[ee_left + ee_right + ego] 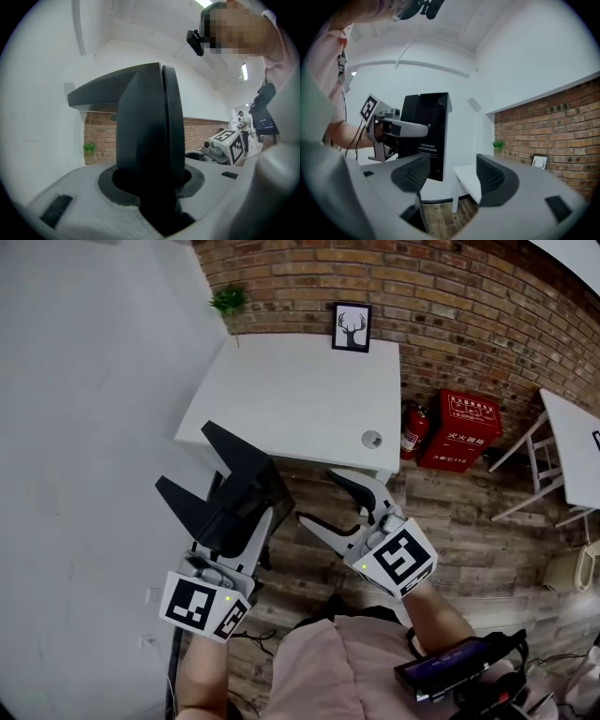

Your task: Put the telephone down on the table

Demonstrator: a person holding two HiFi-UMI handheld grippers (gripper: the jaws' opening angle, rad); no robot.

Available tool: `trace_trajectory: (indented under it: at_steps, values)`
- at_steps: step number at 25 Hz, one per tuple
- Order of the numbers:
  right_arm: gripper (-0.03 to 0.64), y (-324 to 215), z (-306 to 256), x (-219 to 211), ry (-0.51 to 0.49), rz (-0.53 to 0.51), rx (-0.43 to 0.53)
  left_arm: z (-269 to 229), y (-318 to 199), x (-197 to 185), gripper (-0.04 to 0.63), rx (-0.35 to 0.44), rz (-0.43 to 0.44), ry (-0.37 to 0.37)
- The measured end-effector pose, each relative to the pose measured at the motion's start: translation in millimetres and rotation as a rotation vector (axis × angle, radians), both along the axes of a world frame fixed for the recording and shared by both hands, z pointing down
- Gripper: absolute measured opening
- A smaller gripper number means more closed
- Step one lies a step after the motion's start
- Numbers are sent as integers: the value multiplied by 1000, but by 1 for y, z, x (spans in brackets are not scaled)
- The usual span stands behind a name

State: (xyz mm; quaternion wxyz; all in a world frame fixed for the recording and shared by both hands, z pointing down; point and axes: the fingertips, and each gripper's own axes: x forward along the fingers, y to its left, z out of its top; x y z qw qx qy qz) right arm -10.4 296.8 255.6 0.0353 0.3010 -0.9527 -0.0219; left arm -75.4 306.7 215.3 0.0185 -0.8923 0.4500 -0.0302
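The telephone [234, 493] is a black, angular unit held in the air in front of the white table [300, 390], off its near left corner. My left gripper [239, 532] is shut on its lower part, and in the left gripper view the black body [145, 131] stands upright between the jaws and fills the middle. My right gripper [323, 498] hangs beside it to the right, open, with nothing between its fingers [412, 173]. The right gripper view shows the telephone [426, 136] clamped by the left gripper [401, 126], with the table's corner [468, 180] beyond.
On the table stand a framed deer picture [352, 327], a small green plant [228, 301] and a small round object [372, 439]. A fire extinguisher [413, 427] and a red box [464, 430] stand by the brick wall. A second white table [572, 432] is at the right.
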Motion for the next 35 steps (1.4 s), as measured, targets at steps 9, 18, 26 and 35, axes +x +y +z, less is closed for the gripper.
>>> trace_trajectory:
  at_steps: [9,18,26,35]
  values:
    - [348,-22,16,-42,31,-129,-40,-4,-20,4,163,9,276,-51]
    - [345,-47,27,-57,-9,-381,-108,16,-44,25,163,-134,576,-12]
    - [235,-93,35,-56,-57,-533,-169,27,-106,36,164,-194,661,18]
    - [186,-166,54,-52,-48,-573,-241,47,-186,47,164,-279,656,-34]
